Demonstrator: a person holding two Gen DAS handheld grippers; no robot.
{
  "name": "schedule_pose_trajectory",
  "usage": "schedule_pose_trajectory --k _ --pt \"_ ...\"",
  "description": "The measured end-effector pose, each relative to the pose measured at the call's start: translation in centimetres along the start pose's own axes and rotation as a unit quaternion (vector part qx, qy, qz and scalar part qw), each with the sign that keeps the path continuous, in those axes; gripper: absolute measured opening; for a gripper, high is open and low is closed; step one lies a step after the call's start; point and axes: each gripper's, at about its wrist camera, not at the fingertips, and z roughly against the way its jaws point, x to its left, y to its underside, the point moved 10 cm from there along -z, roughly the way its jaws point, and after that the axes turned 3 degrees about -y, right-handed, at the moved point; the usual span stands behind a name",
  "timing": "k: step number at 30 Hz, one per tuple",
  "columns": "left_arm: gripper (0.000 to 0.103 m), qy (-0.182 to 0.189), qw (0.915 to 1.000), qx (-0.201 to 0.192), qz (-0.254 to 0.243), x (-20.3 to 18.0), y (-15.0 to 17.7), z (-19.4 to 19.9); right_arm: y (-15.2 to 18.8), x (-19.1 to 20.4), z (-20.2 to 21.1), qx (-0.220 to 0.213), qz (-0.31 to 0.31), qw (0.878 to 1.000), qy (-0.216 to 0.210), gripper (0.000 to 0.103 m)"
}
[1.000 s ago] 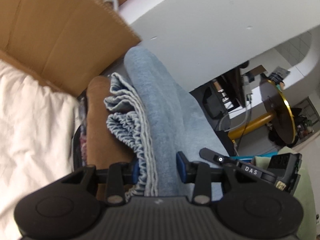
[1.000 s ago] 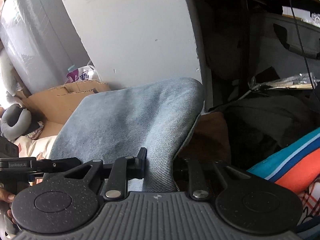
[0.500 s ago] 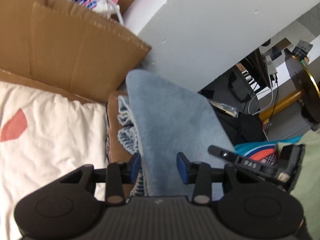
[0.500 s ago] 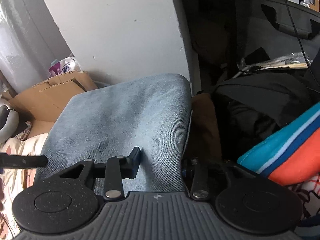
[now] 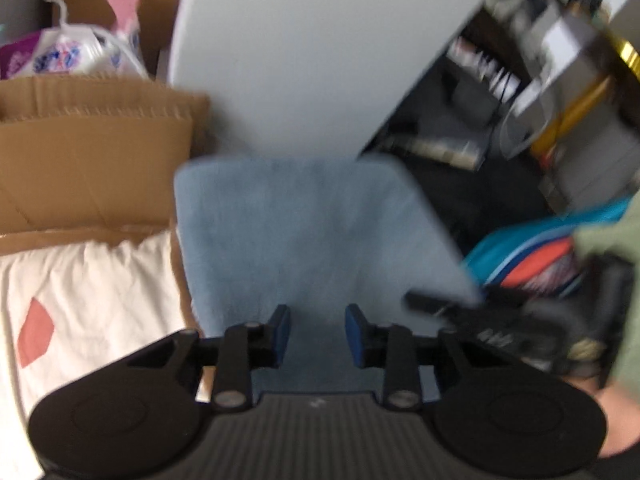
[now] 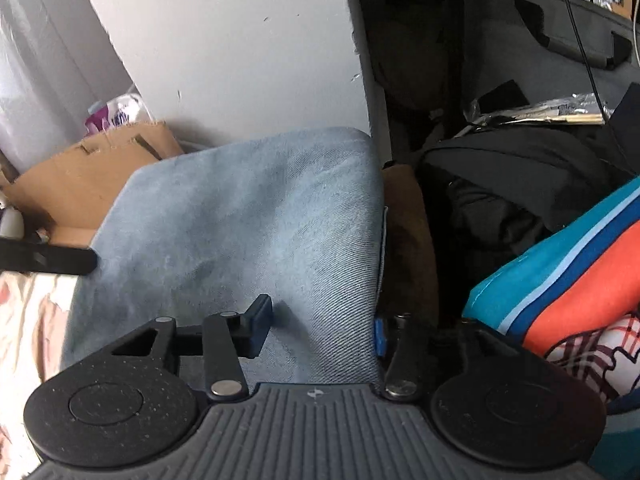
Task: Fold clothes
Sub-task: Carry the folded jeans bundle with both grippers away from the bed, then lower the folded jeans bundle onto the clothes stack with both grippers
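The right gripper (image 6: 320, 326) has just been opening; its jaws now stand wide, one pad resting on top of the folded blue denim garment (image 6: 256, 236) and the other at its right edge, no longer pinching. The left gripper (image 5: 316, 326) has been closing slightly and has lifted off, jaws parted above the cloth, gripping nothing. The fold looks finished; the garment lies between the cardboard (image 5: 88, 160) and the striped clothes (image 6: 560, 264).
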Motion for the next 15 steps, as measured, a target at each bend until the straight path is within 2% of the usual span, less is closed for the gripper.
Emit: schedule_pose_trajectory --k 4,6,9,12,15 --pt "0.031 -0.055 0.9976 0.005 -0.041 0.2 0.9 -1.2 -0.1 0.0 1.0 0.013 0.018 1.0 0.014 0.055" --pt "0.031 -0.067 0.9963 0.009 -0.053 0.3 1.0 -1.6 -0.4 0.1 2.6 0.001 0.038 0.999 0.02 0.061" --pt "0.031 -0.088 0.9935 0.014 -0.071 0.1 0.9 -2.2 -0.6 0.4 4.0 -0.026 0.033 0.999 0.003 0.061" --pt "0.034 -0.107 0.9898 0.016 -0.092 -0.3 0.9 -2.9 0.4 1.8 3.4 -0.016 0.065 0.998 -0.009 0.061" --pt "0.035 -0.11 0.9897 0.02 -0.089 -0.2 0.8 -3.2 1.4 2.8 2.5 -0.008 0.098 0.995 -0.007 0.06"
